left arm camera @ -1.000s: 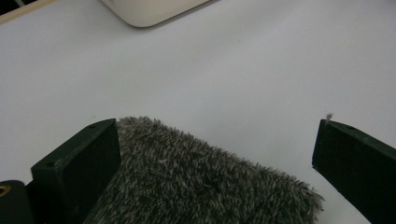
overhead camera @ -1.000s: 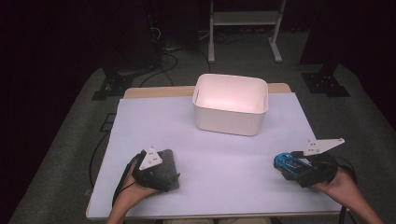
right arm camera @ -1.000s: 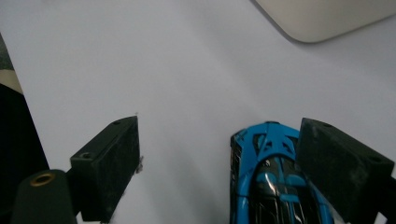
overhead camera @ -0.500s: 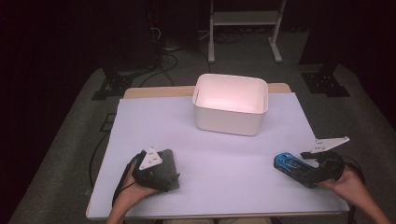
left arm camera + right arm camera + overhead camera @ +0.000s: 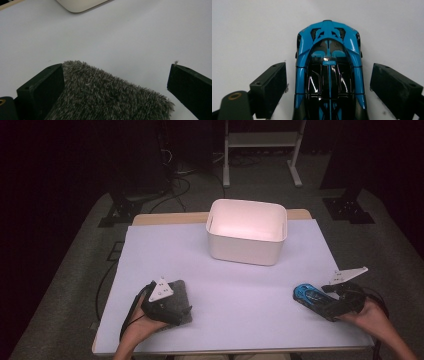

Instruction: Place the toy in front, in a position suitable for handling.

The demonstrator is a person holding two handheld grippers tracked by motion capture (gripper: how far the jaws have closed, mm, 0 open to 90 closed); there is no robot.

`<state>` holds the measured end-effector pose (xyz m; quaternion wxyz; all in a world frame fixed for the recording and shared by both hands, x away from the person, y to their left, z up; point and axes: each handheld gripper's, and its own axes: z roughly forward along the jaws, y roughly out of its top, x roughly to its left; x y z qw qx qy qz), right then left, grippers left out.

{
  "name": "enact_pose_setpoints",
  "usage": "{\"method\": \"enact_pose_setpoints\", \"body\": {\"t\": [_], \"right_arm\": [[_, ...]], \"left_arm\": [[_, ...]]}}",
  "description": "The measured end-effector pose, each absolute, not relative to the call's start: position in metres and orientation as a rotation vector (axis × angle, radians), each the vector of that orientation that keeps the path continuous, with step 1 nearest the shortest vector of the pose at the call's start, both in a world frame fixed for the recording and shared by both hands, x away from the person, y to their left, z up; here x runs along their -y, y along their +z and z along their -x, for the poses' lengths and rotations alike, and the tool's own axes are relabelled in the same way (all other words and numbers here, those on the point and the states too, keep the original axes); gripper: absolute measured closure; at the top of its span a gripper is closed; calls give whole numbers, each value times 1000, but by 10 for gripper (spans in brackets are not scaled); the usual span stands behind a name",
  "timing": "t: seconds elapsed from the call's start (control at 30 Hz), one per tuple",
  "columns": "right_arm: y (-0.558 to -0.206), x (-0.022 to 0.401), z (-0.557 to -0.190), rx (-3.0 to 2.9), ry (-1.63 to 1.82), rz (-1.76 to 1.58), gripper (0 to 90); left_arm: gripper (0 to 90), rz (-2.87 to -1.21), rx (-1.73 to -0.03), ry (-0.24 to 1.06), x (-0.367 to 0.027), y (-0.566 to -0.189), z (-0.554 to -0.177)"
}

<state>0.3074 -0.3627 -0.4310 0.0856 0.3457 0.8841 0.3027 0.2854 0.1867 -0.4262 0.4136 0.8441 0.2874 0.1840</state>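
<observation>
Since the earlier frame, right gripper [image 5: 320, 301] has slid slightly toward the table's lower-right edge, jaws wide around the glossy blue-and-black toy car [image 5: 329, 75]. Left gripper [image 5: 172, 302], lower left, straddles the grey fuzzy cloth pad [image 5: 107, 97], jaws wide. At upper centre, the white plastic rectangular bin [image 5: 246, 251] shows nothing inside; bare lilac tabletop [image 5: 235, 290] lies between.

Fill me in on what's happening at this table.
A person holds a hand-held gripper in each hand. The left gripper is open around a grey furry pad; one jaw touches it, the other stands apart. The right gripper is open, straddling a blue toy car. Both things lie on the table, near a white bin.
</observation>
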Motion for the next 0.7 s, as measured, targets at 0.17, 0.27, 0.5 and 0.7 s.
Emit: {"method": "enact_pose_setpoints", "body": {"t": [0.17, 0.27, 0.5, 0.7], "right_arm": [[-437, 363, -309, -2653, 869, -1043, 128], [-438, 363, -309, -2659, 859, -1040, 128], [-442, 362, -311, -2668, 841, -1031, 131], [-445, 361, -312, -2670, 825, -1018, 140]], "left_arm": [[7, -2122, -724, 462, -186, -426, -285], [7, -2123, -725, 459, -186, -427, -285], [7, -2129, -721, 456, -186, -427, -285], [7, -2131, -723, 454, -186, -428, -286]]}}
